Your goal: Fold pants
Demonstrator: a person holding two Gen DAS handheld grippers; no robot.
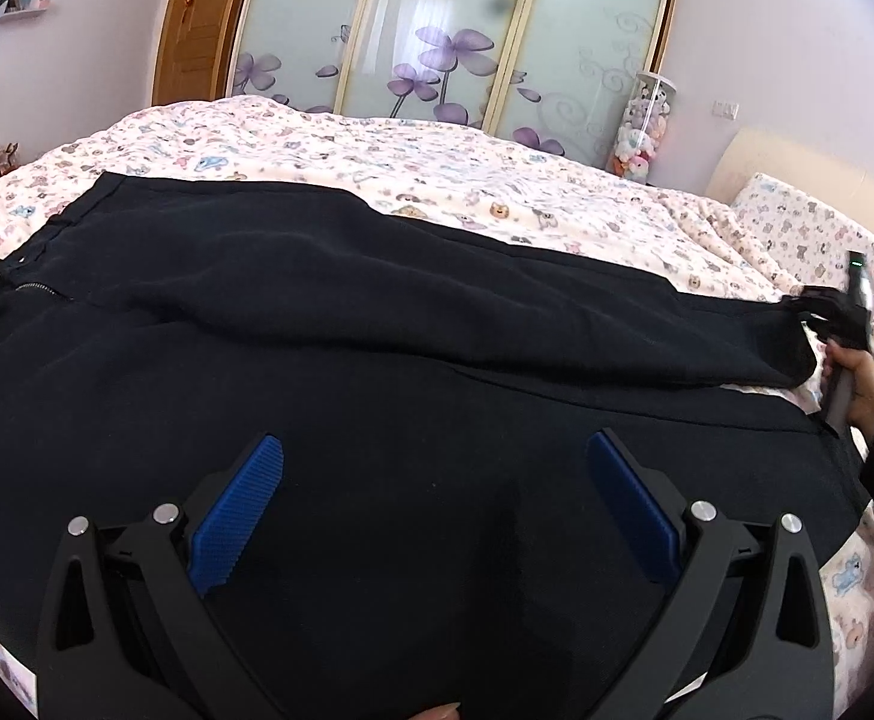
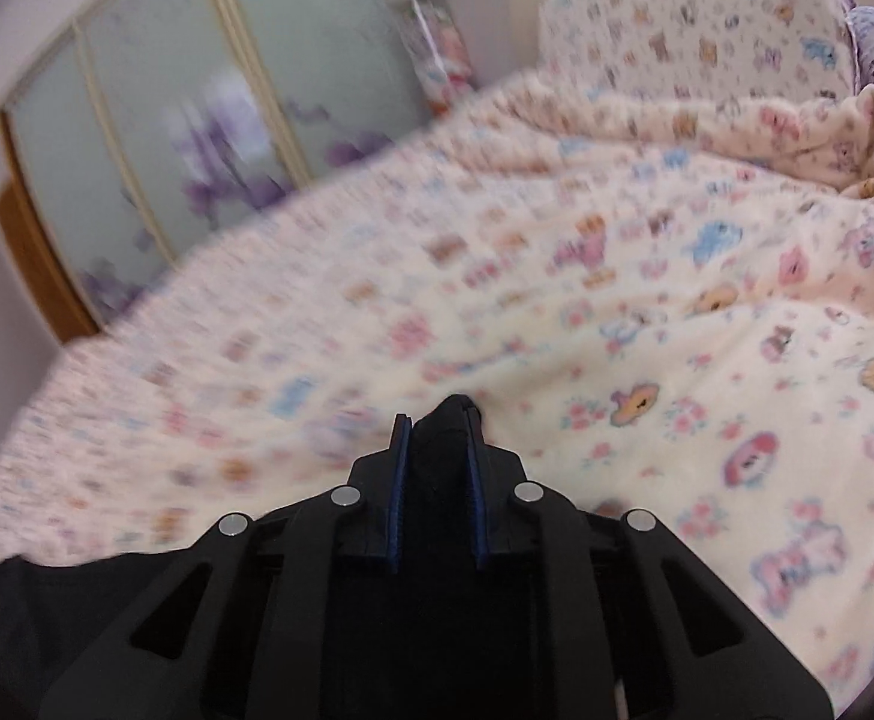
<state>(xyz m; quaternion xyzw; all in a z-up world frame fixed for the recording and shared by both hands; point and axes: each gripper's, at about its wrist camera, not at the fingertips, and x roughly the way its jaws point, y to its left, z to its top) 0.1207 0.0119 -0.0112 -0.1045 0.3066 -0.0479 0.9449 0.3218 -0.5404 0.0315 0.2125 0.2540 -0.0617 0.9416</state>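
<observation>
Left gripper (image 1: 435,510) fingers spread, right gripper (image 2: 435,450) clamped

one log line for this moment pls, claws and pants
left claw: open above pants | right claw: shut on pants hem | pants: flat on bed, not yet folded

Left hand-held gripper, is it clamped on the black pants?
No, the left hand-held gripper is wide open above the black pants, its blue pads apart.

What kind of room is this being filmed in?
Most likely a home bedroom: black pants lie spread on a bed with a cartoon-animal cover, a sliding-door wardrobe with purple flowers stands behind, and a pillow rests against the headboard.
</observation>
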